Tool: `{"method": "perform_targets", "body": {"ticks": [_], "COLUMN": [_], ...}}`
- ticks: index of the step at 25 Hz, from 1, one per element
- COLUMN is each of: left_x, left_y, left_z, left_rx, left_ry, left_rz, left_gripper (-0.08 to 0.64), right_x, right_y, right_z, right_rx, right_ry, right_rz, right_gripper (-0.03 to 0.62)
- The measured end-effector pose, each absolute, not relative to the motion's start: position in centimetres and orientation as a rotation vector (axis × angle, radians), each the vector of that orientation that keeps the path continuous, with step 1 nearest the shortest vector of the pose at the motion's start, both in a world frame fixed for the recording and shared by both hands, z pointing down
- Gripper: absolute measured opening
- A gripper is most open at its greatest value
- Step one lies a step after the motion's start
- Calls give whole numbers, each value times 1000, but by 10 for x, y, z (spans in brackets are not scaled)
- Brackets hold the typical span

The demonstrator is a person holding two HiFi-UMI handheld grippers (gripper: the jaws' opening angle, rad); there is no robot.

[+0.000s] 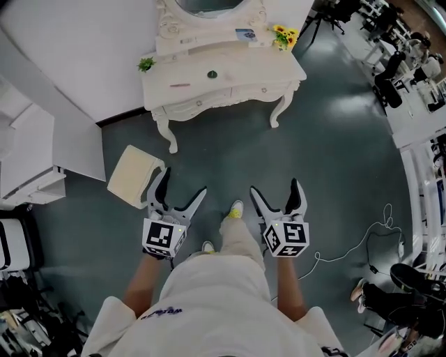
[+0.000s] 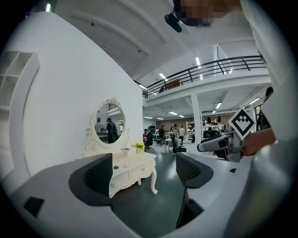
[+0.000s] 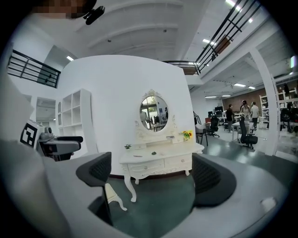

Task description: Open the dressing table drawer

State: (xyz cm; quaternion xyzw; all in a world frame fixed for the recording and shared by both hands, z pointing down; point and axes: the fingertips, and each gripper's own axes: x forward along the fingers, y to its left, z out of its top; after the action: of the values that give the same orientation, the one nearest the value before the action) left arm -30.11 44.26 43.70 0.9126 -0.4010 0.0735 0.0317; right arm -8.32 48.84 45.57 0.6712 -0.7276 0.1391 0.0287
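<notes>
The left gripper [image 1: 185,183] and right gripper [image 1: 274,187] both gape wide, with nothing between their jaws. The dressing table [image 1: 244,70] stands well apart at 12 o'clock, its drawers [image 1: 198,102] shut.

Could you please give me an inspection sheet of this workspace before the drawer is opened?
Surface: table, white, top mostly bare.
Job's things: two drawers, both shut, knobs showing.
Clutter: yellow flowers, small plant and a dark item on the top; stool on the floor, front left of the table.
Grippers: left gripper and right gripper open, empty, well short of the table.
Cables: white cable loose on the floor, at right.
Surroundings: mirror, white wall, office chairs at right.
</notes>
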Motion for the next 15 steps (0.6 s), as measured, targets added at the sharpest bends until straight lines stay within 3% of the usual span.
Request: {"method": "perform_targets", "body": {"ticks": [15], "left_x": [-207], "left_y": [288], "left_z": [429], "left_rx": [2792], "left_ry": [-1283], "left_rz": [180], "left_gripper": [410], "right_x": [17], "right_y": [354], "right_z": [464], "right_rx": [2074], "right_ry": [-2175], "right_rz": [474], "right_gripper": [532]}}
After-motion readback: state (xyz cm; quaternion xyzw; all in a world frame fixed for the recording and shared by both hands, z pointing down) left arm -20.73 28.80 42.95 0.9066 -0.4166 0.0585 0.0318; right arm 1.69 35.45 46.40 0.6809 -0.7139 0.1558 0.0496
